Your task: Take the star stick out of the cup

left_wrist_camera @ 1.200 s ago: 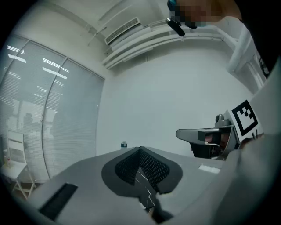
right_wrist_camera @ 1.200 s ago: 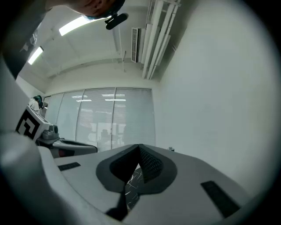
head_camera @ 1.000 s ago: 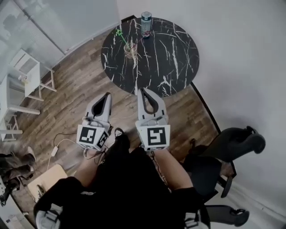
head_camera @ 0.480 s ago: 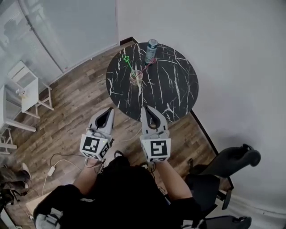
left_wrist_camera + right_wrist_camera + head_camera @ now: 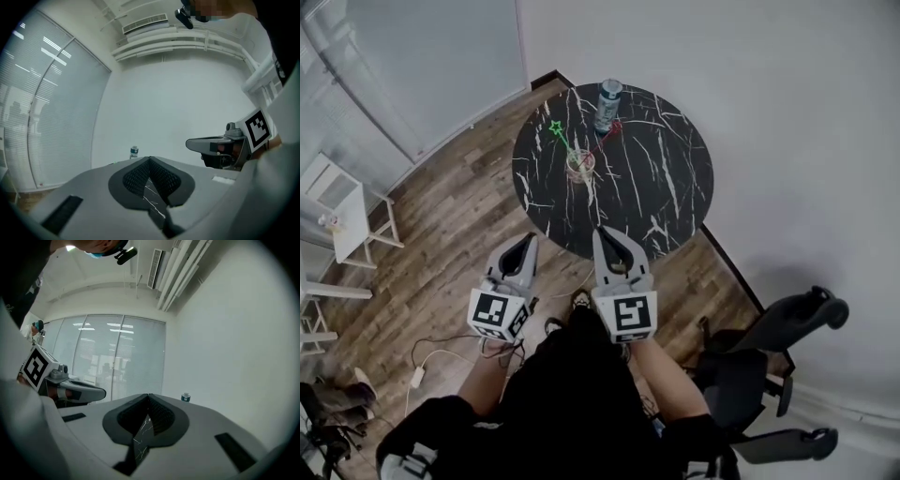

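Star stick [image 5: 562, 141] is seen in the cup [image 5: 580, 167] (upper centre); fingers of left gripper [image 5: 527, 240] and right gripper [image 5: 603, 232] are pressed together, empty; cup may be toppled by sideways pulling.

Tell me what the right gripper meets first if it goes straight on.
Probably the cup on the table: the right gripper, jaws shut, aims roughly at it in the head view. Height is unclear, so it might pass over.

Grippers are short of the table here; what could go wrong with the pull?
The green star stick and red star stick lean apart in one cup: pulling one could drag the other or tip the cup. The bottle stands close behind, within knocking range. The left gripper and right gripper are both shut.
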Motion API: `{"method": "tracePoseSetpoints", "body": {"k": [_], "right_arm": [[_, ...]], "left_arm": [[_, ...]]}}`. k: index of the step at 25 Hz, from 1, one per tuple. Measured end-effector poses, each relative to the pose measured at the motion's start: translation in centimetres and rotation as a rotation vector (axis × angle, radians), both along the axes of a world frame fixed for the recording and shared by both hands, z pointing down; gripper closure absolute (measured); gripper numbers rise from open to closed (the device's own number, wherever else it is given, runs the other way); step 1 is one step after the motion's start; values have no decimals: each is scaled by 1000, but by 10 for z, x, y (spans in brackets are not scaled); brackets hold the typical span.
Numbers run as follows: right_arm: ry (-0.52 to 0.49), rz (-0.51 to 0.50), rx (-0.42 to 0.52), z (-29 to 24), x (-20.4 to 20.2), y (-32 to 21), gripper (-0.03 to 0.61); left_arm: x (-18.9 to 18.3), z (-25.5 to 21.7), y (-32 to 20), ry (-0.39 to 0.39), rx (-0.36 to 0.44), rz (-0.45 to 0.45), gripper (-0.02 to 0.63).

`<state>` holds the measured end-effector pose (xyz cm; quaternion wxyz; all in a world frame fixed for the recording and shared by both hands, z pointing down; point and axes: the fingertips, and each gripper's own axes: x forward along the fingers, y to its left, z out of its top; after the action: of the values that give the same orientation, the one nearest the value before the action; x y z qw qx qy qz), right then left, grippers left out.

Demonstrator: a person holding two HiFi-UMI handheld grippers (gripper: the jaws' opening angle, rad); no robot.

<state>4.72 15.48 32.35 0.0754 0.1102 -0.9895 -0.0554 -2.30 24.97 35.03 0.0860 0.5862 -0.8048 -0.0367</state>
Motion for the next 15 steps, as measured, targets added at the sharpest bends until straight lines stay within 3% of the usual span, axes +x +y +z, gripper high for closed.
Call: {"method": "tracePoseSetpoints", "body": {"k": [5,15], "right_arm": [[27,0,-5,23,-29,-27,581],[75,-36,-92,59,-92,-97,581]], "left_arm": [[-29,22,-24,18,-34,16,615],[-105,31,-94,-49,-195,110,615]]}}
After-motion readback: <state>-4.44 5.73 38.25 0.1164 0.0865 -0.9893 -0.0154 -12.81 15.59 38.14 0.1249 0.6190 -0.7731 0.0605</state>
